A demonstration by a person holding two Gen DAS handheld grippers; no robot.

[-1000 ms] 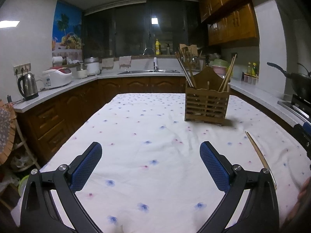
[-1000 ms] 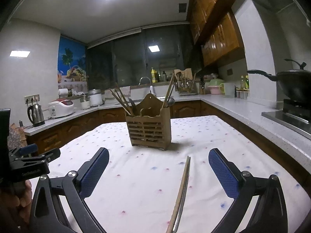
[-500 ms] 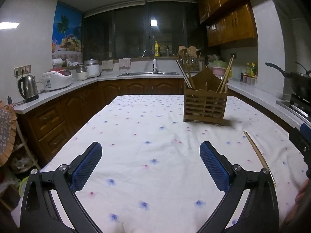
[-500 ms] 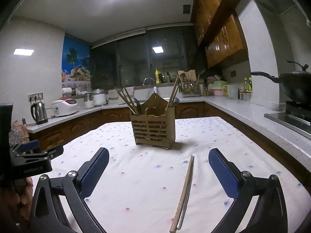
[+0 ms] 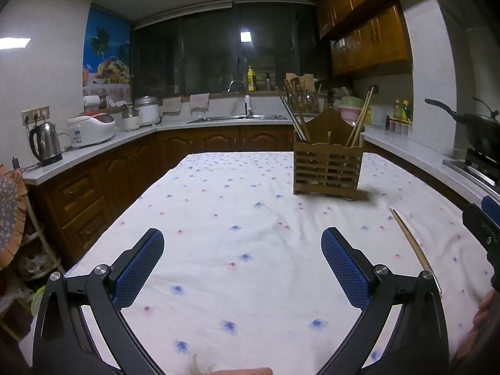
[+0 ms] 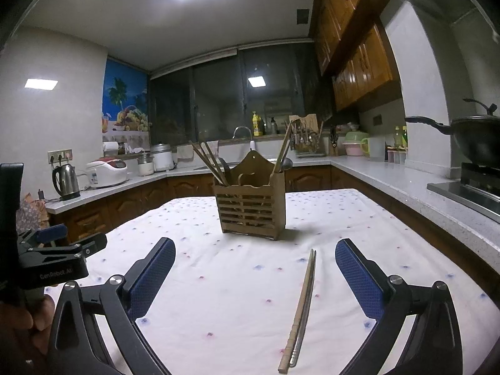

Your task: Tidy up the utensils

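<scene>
The right tongs (image 6: 254, 268) have pulled back and risen a little over the last second: the loose chopsticks (image 6: 301, 306) now show almost their full length on the cloth, their near ends no longer cut off by the bottom of the view. The pair lies between the blue pads (image 6: 359, 284), which stand wide apart and grip nothing. One stick looks wooden and the other metallic, though the fisheye blur makes that hard to settle. The wooden holder (image 6: 251, 207) stands upright further along the desk (image 6: 390, 243), well apart from the pair, with other chopsticks and a ladle already leaning in it.

The left tongs (image 5: 242, 264) have barely shifted; they hover open and empty over bare cloth, with the holder (image 5: 328, 168) ahead to the right and the chopsticks (image 5: 412, 243) off near the right edge.

The retreat probably means the right tongs are lining up on the pair rather than leaving it, so the pick is not yet begun and the last utensils remain outside the holder.
</scene>
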